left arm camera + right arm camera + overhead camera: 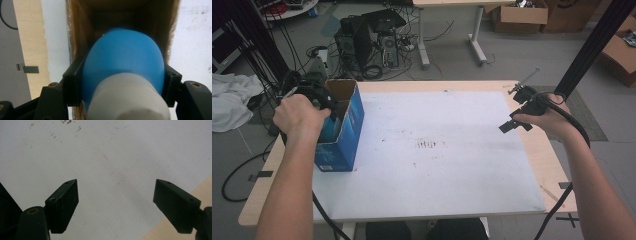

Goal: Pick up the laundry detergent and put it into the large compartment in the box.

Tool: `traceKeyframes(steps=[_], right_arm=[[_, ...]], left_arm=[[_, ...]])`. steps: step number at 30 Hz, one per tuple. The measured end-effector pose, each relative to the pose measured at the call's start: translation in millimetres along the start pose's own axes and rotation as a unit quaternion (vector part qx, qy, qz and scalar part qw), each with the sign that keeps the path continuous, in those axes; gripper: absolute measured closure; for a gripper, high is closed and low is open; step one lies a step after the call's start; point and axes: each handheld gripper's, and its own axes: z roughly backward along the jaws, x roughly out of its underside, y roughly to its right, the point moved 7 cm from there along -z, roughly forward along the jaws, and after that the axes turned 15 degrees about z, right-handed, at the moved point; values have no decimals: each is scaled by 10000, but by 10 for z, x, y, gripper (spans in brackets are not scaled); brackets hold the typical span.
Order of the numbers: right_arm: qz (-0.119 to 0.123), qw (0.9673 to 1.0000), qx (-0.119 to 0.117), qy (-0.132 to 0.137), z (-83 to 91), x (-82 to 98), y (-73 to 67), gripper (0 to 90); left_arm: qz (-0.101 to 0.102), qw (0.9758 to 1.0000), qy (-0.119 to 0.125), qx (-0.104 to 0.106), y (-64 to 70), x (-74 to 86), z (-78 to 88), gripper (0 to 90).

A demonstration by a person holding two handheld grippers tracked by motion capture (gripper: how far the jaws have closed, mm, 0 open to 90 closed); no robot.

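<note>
My left gripper (pixel 122 82) grips the blue bottle (pixel 123 60) inside the blue box (pixel 343 127) at the bench's left edge — right gripper (pixel 115 202) open, empty.

The blue bottle (pixel 125 57) has a rounded body and a white cap (pixel 127 100), and it points with its bottom into the open top of the box (pixel 343 120). The box is blue outside and brown cardboard inside; it stands upright near the left edge of the desk (pixel 542 165), towards the far left corner.
</note>
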Motion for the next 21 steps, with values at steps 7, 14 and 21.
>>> traceKeyframes(steps=[7, 14, 21], right_arm=[[0, 10000, -43, 3, -39, -7, -3, 204], [-13, 10000, -61, 4, -62, 1, 5, 204], [-28, 10000, -64, -11, -70, 32, 18, 205]], left_arm=[[-54, 9999, -92, -83, 30, 5, -138, 371], [-121, 9996, -170, -196, 26, 1, -241, 372], [-172, 9991, -242, -301, 6, 1, -315, 372]])
